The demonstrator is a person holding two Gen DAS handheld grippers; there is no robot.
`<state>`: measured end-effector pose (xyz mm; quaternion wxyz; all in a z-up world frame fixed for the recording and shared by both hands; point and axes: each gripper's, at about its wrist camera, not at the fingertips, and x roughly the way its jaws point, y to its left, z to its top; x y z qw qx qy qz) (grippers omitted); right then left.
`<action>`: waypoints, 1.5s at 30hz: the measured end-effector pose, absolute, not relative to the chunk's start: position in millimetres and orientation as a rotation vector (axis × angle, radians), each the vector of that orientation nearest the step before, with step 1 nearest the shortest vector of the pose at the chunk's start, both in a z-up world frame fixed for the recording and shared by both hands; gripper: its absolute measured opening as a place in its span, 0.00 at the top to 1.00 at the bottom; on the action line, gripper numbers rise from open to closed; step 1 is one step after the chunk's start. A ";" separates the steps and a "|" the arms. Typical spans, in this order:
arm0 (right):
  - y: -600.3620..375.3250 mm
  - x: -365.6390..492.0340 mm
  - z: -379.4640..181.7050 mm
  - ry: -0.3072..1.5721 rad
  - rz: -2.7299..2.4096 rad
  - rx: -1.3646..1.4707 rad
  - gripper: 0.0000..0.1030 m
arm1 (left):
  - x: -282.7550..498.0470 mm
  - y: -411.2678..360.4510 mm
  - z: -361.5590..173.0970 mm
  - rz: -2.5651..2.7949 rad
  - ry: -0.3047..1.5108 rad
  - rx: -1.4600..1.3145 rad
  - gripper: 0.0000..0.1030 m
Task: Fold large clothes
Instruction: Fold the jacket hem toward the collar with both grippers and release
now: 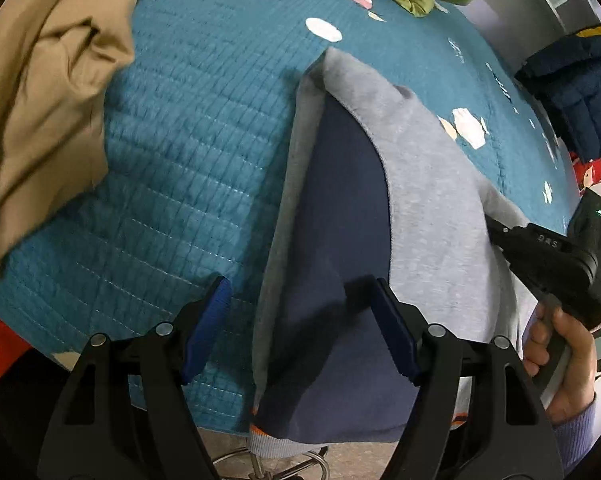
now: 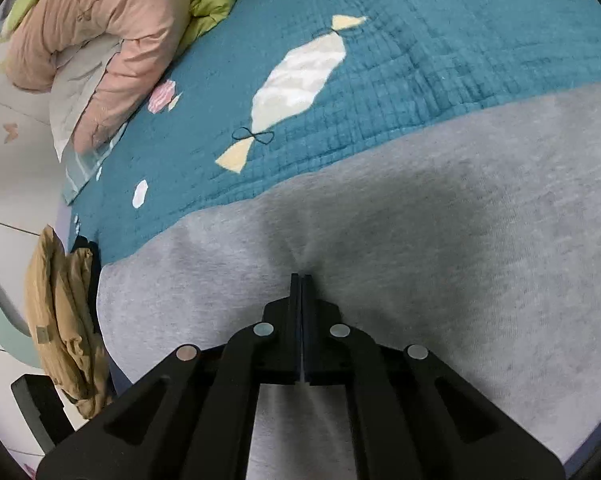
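a: left wrist view first. findings?

b: left gripper (image 1: 300,332) hangs over the near edge of the teal quilt (image 1: 188,152), jaws wide apart, holding nothing. under it lies the grey garment (image 1: 432,208), a flap turned back to show its navy inner face (image 1: 340,208). the right gripper (image 1: 500,236) reaches in from the right onto the grey cloth, a hand (image 1: 560,344) on its handle. a tan garment (image 1: 40,100) is heaped to the left, well apart.

a: right wrist view?

b: right gripper (image 2: 301,280), jaws together on a pinch of the grey garment (image 2: 440,232); cloth puckers at the tips. the garment spreads across the near part of the teal quilt (image 2: 420,60). rolled pink bedding (image 2: 100,40) sits at the far left.

a: step in hand?

b: judged an early fold, one side partly turned over. the next move likely calls for the left gripper to close on the near hem, so both lift and carry the fold across evenly.
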<state>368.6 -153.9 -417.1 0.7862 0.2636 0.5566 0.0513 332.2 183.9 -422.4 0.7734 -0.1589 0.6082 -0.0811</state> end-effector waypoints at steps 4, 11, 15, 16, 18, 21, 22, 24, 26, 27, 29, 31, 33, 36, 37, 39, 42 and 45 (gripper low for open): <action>-149.8 333.1 -405.0 1.242 0.110 0.599 1.00 | 325.2 185.8 -419.5 -0.192 1.312 -0.364 0.23; -144.2 283.7 -425.3 1.231 0.117 0.614 1.00 | 300.5 189.5 -423.9 -0.204 1.320 -0.392 0.23; -146.4 272.2 -418.1 1.269 0.105 0.680 1.00 | 289.0 190.4 -422.3 -0.207 1.325 -0.399 0.23; -149.5 260.7 -417.0 1.280 0.109 0.697 1.00 | 287.0 190.6 -422.9 -0.205 1.326 -0.410 0.23; -145.9 239.7 -420.6 1.305 0.126 0.713 1.00 | 279.6 194.7 -424.6 -0.204 1.329 -0.433 0.23; -148.1 221.2 -430.3 1.264 0.136 0.730 1.00 | 274.3 195.5 -427.4 -0.208 1.333 -0.450 0.23; -149.9 222.4 -432.6 1.262 0.140 0.738 1.00 | 272.5 195.5 -428.3 -0.211 1.335 -0.452 0.23; -147.8 227.8 -433.4 1.263 0.145 0.715 1.00 | 269.2 196.9 -429.7 -0.218 1.338 -0.461 0.21; -146.0 229.8 -430.7 1.268 0.145 0.711 1.00 | 269.3 197.1 -431.7 -0.221 1.340 -0.481 0.20; -147.6 227.2 -427.8 1.258 0.148 0.724 1.00 | 268.2 198.4 -432.1 -0.219 1.341 -0.491 0.20; -147.8 220.0 -425.6 1.243 0.161 0.736 0.97 | 267.7 196.8 -432.7 -0.222 1.344 -0.496 0.20; -146.5 209.8 -422.6 1.222 0.166 0.712 0.97 | 265.5 196.2 -433.8 -0.218 1.349 -0.498 0.20; -141.3 203.9 -417.7 1.203 0.173 0.641 0.96 | 264.1 194.6 -436.3 -0.220 1.358 -0.497 0.21; -126.2 198.4 -406.7 1.168 0.171 0.485 0.91 | 265.5 191.4 -435.9 -0.210 1.362 -0.462 0.32; -120.4 196.0 -401.9 1.146 0.167 0.420 0.88 | 265.0 192.2 -436.0 -0.200 1.363 -0.457 0.38; -110.4 192.1 -394.3 1.106 0.186 0.358 0.82 | 266.3 195.2 -434.6 -0.211 1.366 -0.469 0.60; -95.7 185.2 -385.1 1.048 0.230 0.277 0.69 | 265.1 199.7 -432.4 -0.215 1.360 -0.479 0.79; -75.1 180.2 -377.8 1.010 0.307 0.220 0.64 | 264.2 203.0 -424.4 -0.262 1.330 -0.540 0.91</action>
